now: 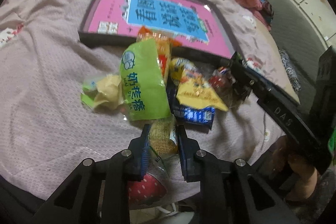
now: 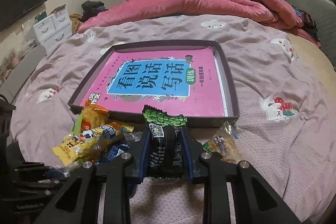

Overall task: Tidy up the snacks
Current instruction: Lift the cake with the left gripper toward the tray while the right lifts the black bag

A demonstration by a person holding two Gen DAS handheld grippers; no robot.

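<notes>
A pile of snack packets lies on the bed in front of a shallow dark tray (image 1: 98, 42) (image 2: 232, 85) lined with a pink book. My left gripper (image 1: 162, 131) is shut on the near end of a green packet (image 1: 145, 81) with yellow biscuits inside. Beside it lie a yellow packet (image 1: 197, 91), a blue packet (image 1: 197, 114) and a small green one (image 1: 98, 93). My right gripper (image 2: 164, 131) is shut on a black-and-green pea packet (image 2: 162, 135), held upright. Left of it lie a yellow packet (image 2: 88, 144) and an orange one (image 2: 94, 117); a clear packet (image 2: 224, 144) lies to the right.
The pale purple bedsheet (image 2: 273, 150) spreads around the tray. A rolled pink quilt (image 2: 210, 1) lies along the far side of the bed. A grey headboard (image 2: 304, 3) stands at the right. The right gripper's black body (image 1: 283, 110) reaches in from the right in the left wrist view.
</notes>
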